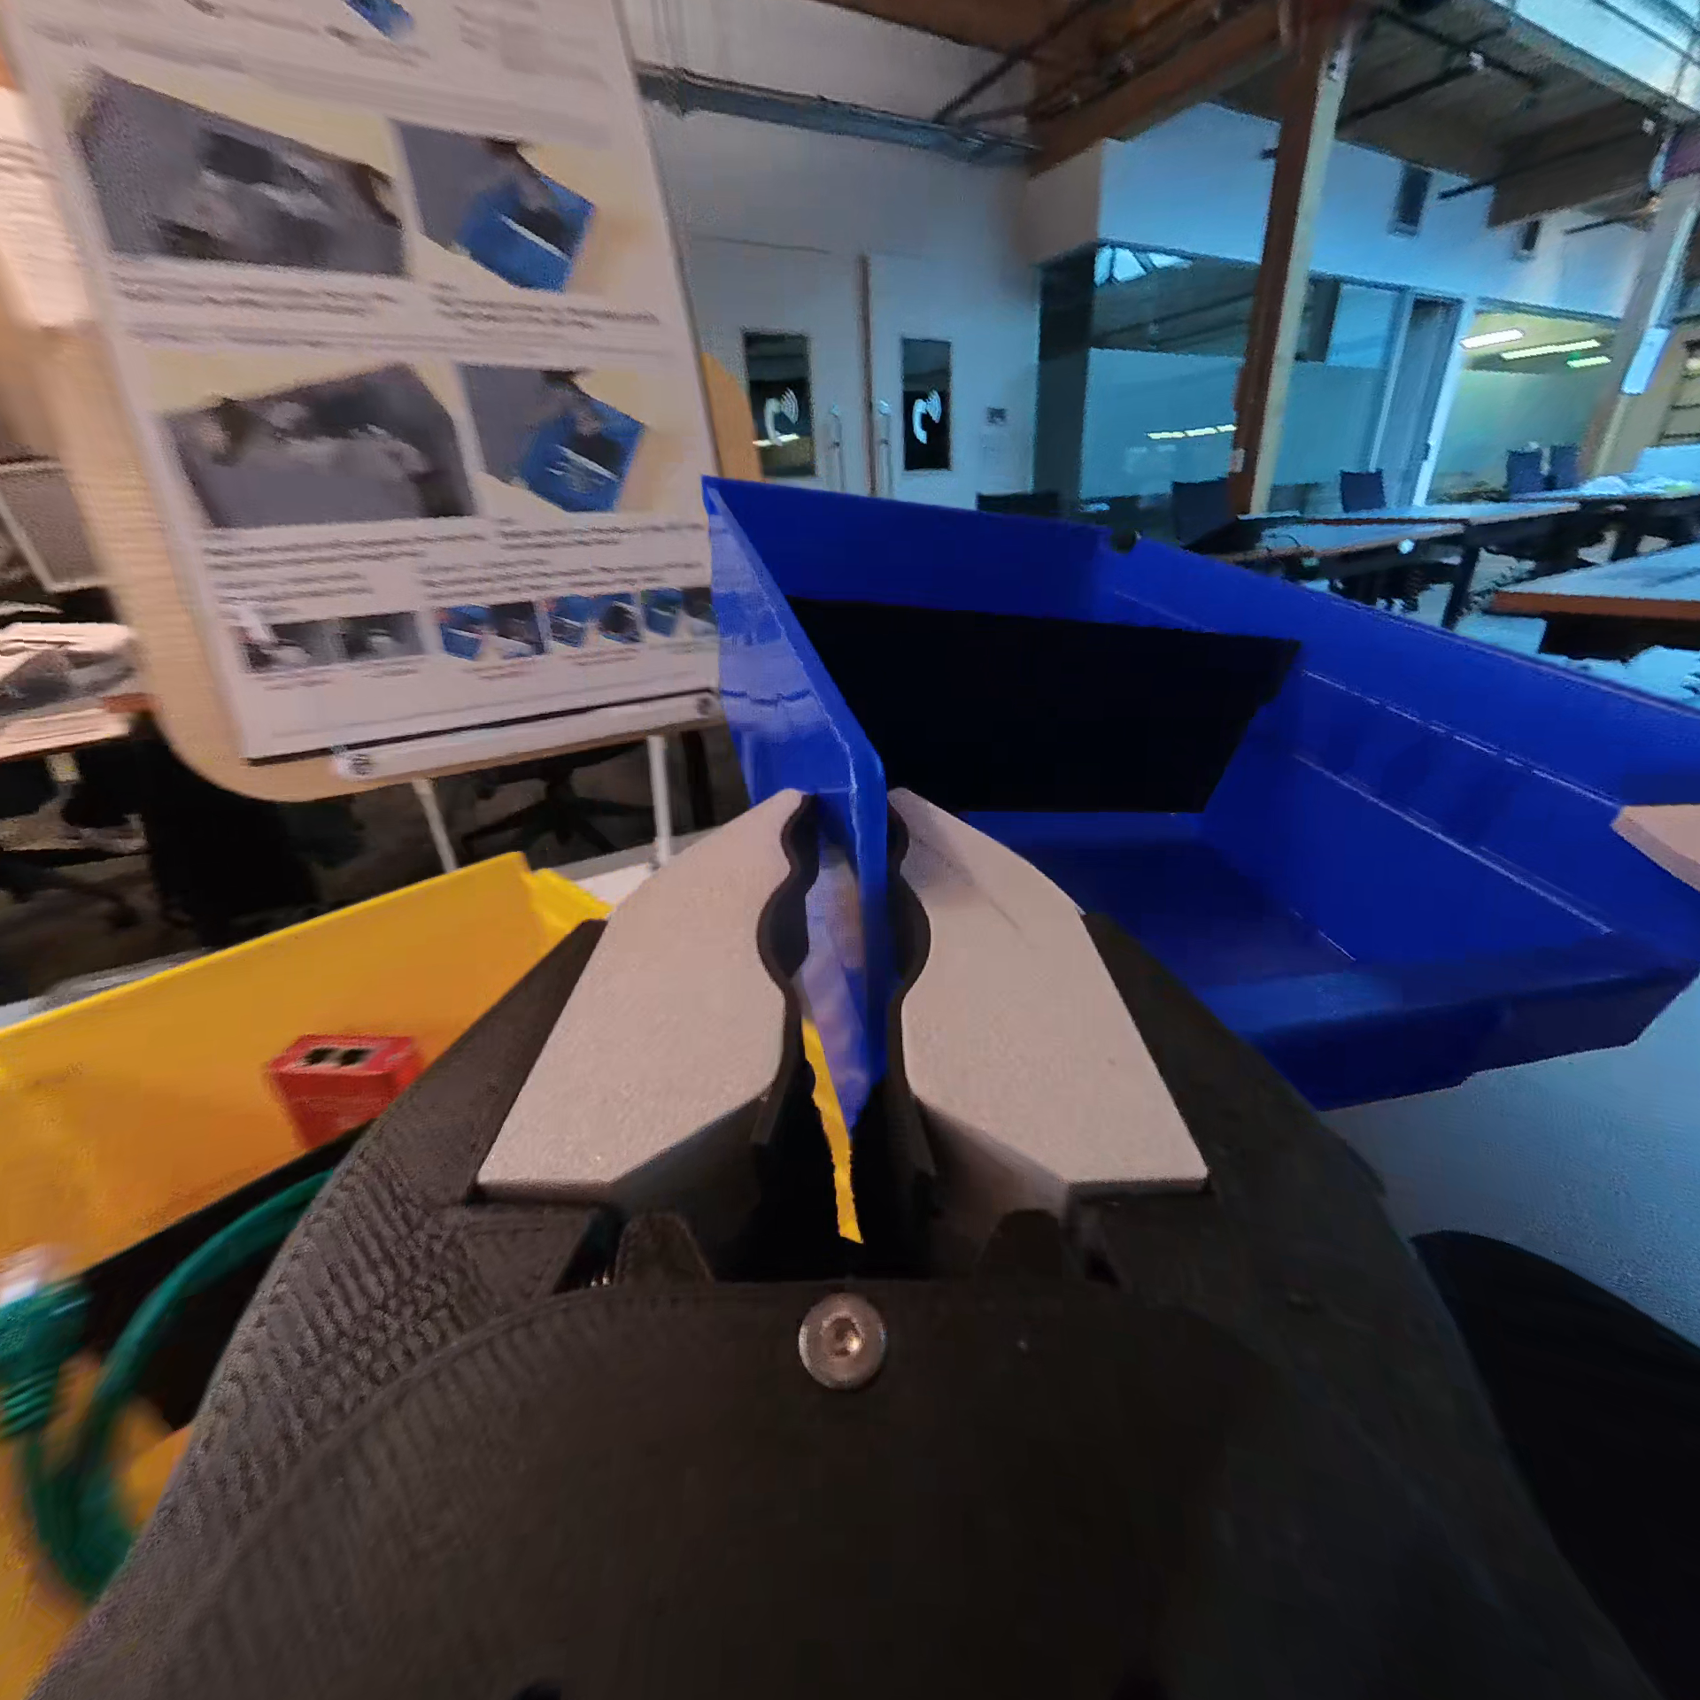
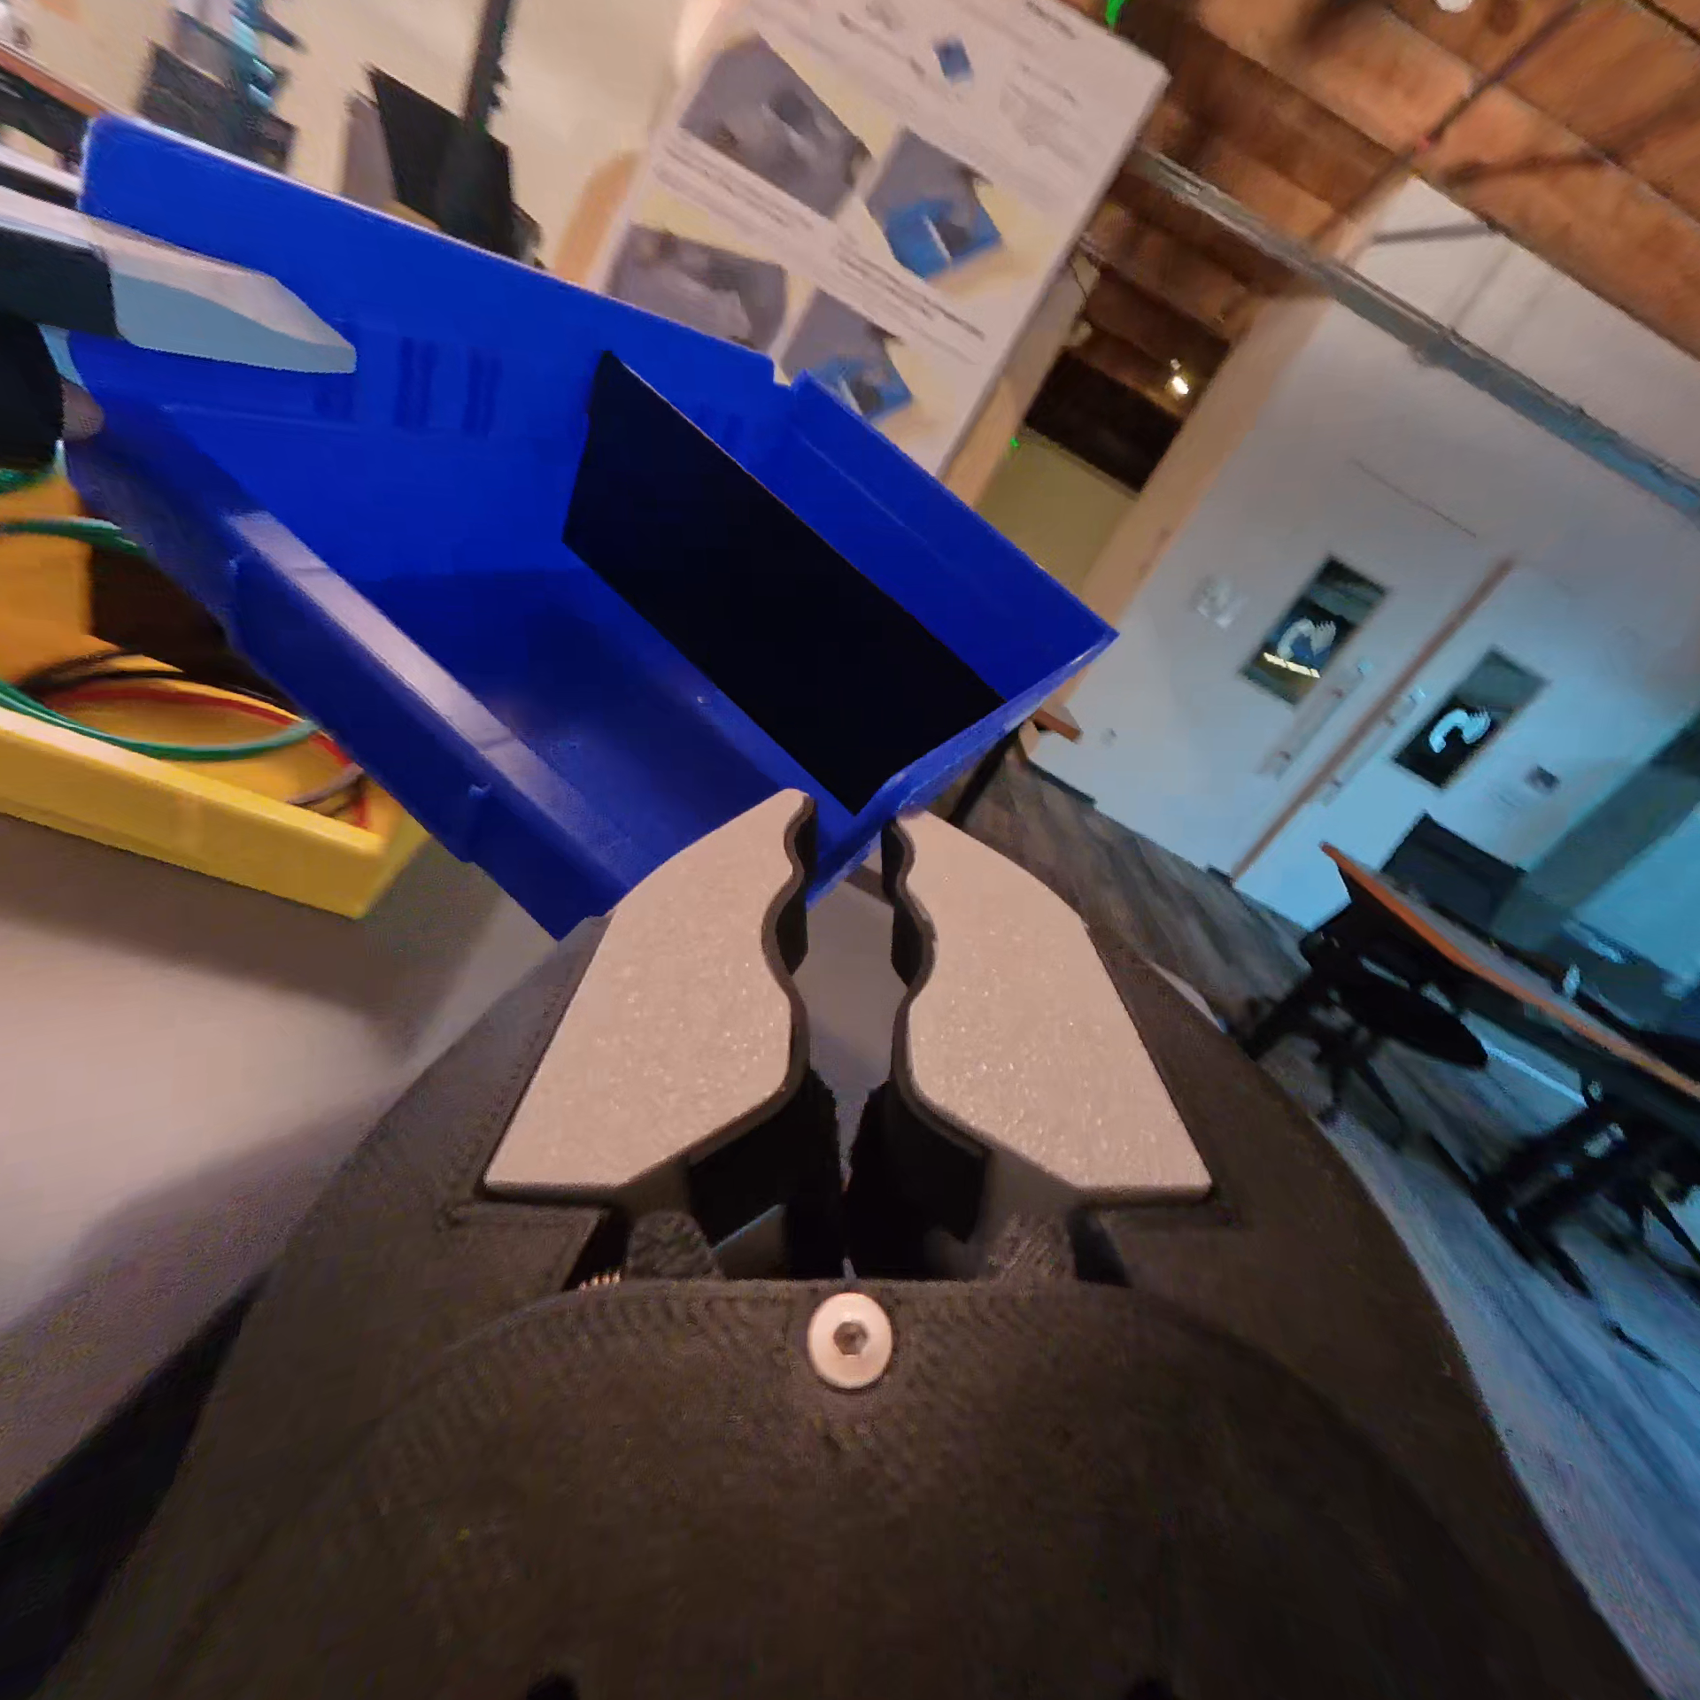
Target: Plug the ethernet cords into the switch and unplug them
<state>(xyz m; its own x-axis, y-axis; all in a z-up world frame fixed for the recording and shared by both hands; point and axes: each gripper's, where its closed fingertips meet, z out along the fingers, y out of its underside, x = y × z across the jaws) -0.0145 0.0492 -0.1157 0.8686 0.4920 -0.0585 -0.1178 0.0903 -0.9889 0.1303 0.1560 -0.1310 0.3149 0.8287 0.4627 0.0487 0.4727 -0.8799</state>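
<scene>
A small red switch lies in a yellow bin at the left, beside a green ethernet cord. In the right wrist view the yellow bin holds green and red cords. A blue bin with a black panel inside is tilted above the table. My left gripper is shut on its side wall. My right gripper is shut on the lower corner of the blue bin, at the opposite end. The left gripper's finger shows on the bin's far wall.
An instruction poster on an easel stands behind the bins and also shows in the right wrist view. The grey table runs under the bins. Desks and chairs stand farther off. Spacing between my two grippers at the tips: around 20 cm.
</scene>
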